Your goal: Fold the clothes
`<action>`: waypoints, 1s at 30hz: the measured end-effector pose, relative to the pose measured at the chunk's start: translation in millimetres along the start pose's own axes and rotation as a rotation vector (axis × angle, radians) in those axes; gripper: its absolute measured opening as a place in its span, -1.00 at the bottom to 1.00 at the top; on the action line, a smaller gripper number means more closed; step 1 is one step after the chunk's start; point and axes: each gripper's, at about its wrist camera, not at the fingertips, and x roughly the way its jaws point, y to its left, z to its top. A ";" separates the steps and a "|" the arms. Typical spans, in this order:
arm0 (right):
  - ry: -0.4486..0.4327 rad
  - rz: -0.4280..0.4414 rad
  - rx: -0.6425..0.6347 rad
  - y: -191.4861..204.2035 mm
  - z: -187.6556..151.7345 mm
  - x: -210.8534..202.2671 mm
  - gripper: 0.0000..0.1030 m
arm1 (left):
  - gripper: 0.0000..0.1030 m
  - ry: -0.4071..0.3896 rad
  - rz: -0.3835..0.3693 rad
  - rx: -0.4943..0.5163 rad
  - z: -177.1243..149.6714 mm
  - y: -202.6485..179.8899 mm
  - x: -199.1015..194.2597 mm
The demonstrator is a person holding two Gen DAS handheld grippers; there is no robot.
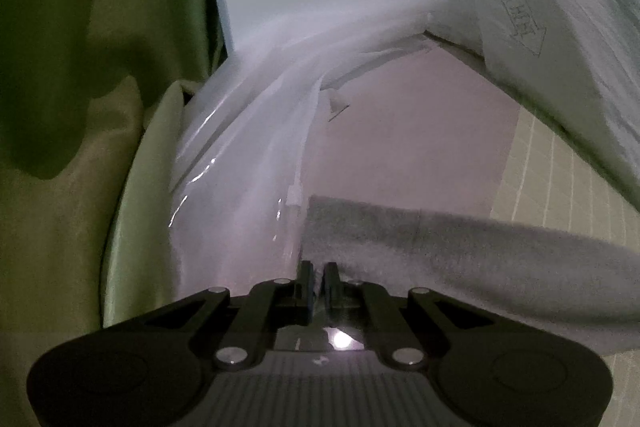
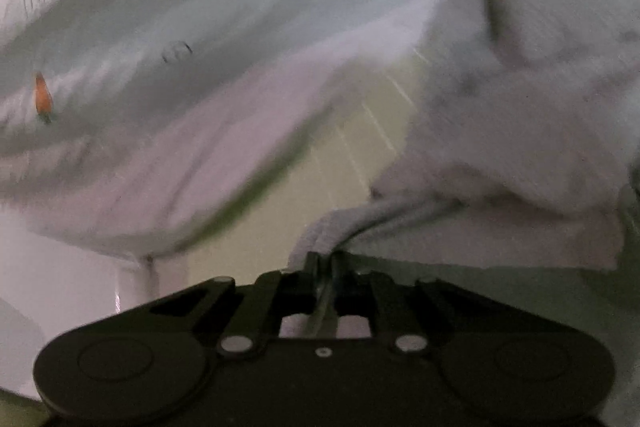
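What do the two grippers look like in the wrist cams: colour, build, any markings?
Both match. Left gripper: matte black, wide rounded body with a round boss at each end, four-bar linkage arms with silver pivot pins, and blue pads on the inner faces of its fingers. A ribbed grey panel sits at the body centre. Right gripper: same black body and silver pins. No cables, printed markings or sleeves visible.
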 end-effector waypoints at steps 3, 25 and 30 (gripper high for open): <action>-0.028 0.022 -0.017 7.0 16.2 23.1 -0.53 | -0.90 0.000 0.030 0.006 4.0 -1.5 5.4; -0.144 -0.312 -0.200 -97.3 -52.2 -90.9 0.64 | 0.00 -0.033 0.071 -0.013 -15.0 -5.6 -17.0; -0.199 -0.425 -0.150 -135.7 -61.5 -130.9 0.68 | 0.26 -0.062 -0.022 0.026 -32.6 -38.8 -41.5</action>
